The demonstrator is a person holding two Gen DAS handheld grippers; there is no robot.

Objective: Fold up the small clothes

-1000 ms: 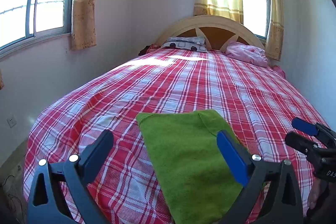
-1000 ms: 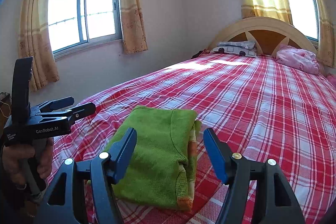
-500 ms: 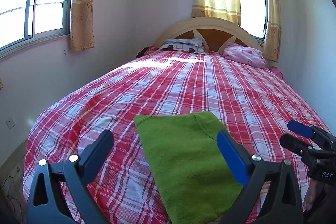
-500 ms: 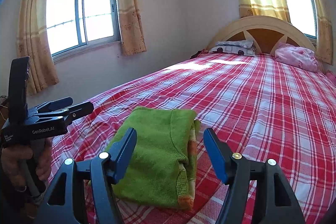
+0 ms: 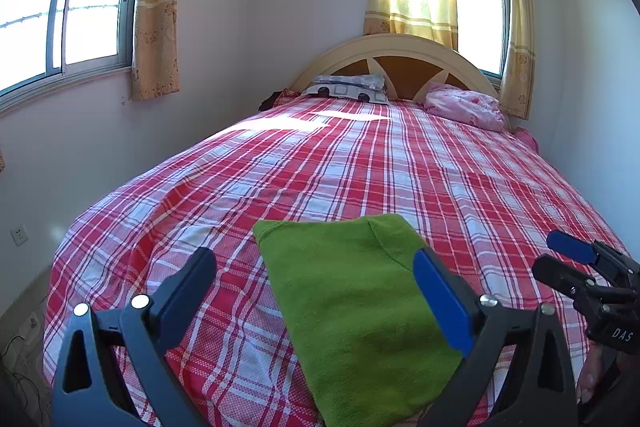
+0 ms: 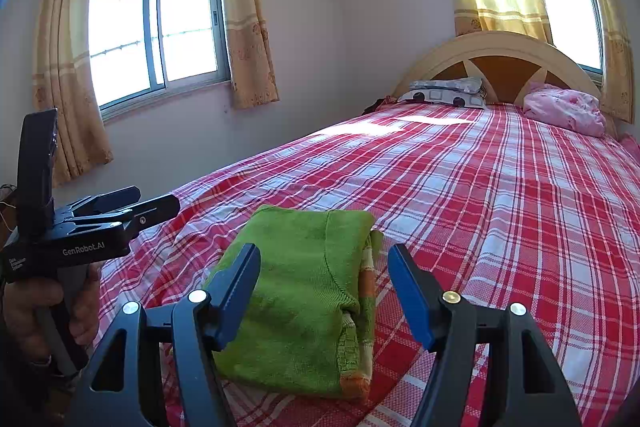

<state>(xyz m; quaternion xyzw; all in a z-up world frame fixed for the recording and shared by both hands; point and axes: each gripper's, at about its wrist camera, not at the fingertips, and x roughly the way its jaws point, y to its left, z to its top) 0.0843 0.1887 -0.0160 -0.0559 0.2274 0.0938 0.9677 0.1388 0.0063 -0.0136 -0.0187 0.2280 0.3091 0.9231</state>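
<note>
Because it had been doubled over on itself into a thick rectangular pad, the green knitted garment (image 6: 304,291) lay compact at the foot end of the bed (image 6: 500,211), near the edge closest to the person, where both arms could reach it without stretching. Its folded side faced the right wrist view, where stacked layers and an orange-and-cream striped hem showed along one edge; from the left wrist view only a smooth green top face (image 5: 356,303) was visible. Judged from that neat shape, the folding looked finished or nearly so.

Neither tool touched the cloth. The right hand-held gripper (image 6: 324,291) hung above and just short of the bundle with its blue-padded jaws parted wide and nothing between the pads, the garment merely seen through the gap. The left hand-held gripper (image 5: 316,295) sat likewise over the nearer left side, jaws spread and empty, its body held by a hand (image 6: 44,311) at the frame's edge. Such a stance suited checking the result before a last tuck or a release.

Farther out, the red plaid bedspread (image 5: 360,171) stretched bare to a patterned pillow (image 5: 348,89) and a pink bundle (image 5: 464,107) at the arched headboard (image 5: 396,55), leaving ample room for setting the piece aside.
</note>
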